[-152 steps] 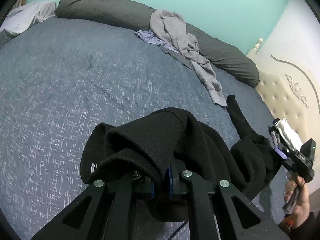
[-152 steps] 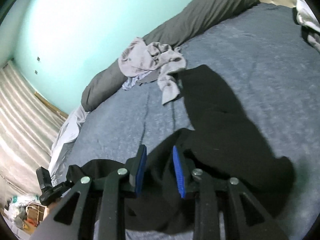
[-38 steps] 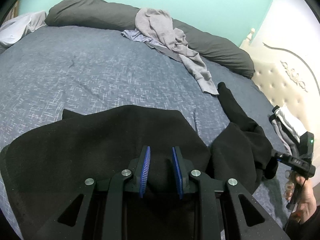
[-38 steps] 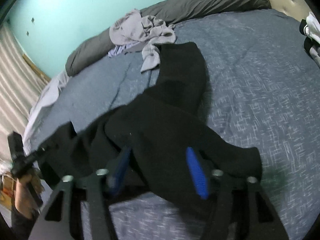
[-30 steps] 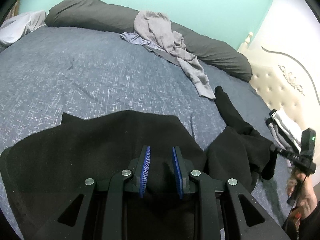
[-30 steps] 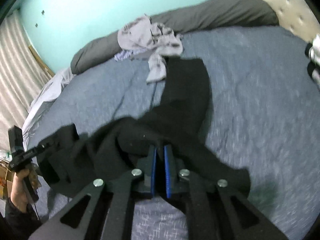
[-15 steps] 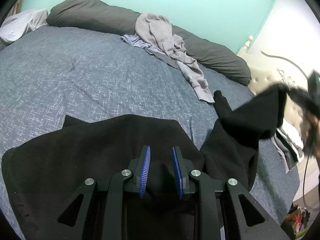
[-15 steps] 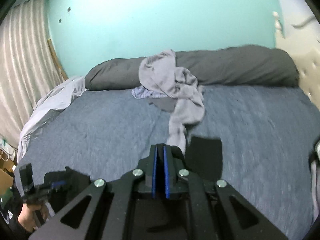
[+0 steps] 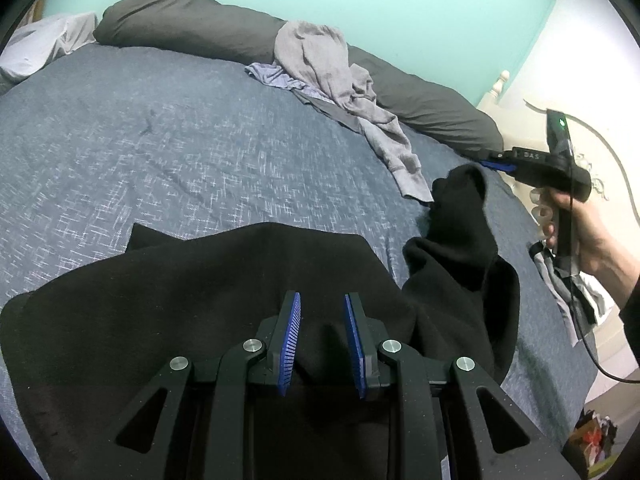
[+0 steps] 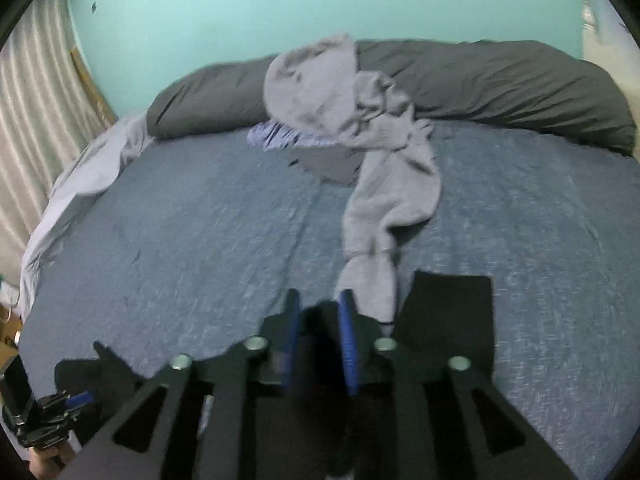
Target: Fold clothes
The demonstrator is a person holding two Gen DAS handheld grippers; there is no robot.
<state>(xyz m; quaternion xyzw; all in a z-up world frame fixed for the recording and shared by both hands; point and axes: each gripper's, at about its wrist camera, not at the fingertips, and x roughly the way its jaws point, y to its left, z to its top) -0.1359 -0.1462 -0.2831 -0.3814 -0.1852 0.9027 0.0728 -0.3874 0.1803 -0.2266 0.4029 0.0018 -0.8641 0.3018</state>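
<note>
A black garment (image 9: 200, 300) lies spread on the blue-grey bed (image 9: 160, 152). My left gripper (image 9: 322, 320) rests over its near edge, blue pads apart, with flat cloth below the gap. The black sleeve (image 9: 460, 232) stands up in a fold at the right. Its tip is just beside my right gripper (image 9: 494, 165), which a hand holds above the bed. In the right wrist view the right gripper (image 10: 319, 300) has its jaws opening, with dark cloth loose between the pads. The sleeve's cuff (image 10: 448, 308) lies flat to the right. The left gripper (image 10: 76, 400) shows at the lower left.
A heap of grey clothes (image 9: 328, 68) drapes over a long dark grey pillow (image 9: 192, 28) at the bed's far side. Folded clothes (image 9: 568, 288) sit at the right edge by the cream headboard (image 9: 600, 168). A pale sheet (image 10: 80, 176) and a curtain are at the left.
The right gripper rose and swung toward the far side, lifting the sleeve, then its pads parted from shut. The left gripper and the garment's body stayed put.
</note>
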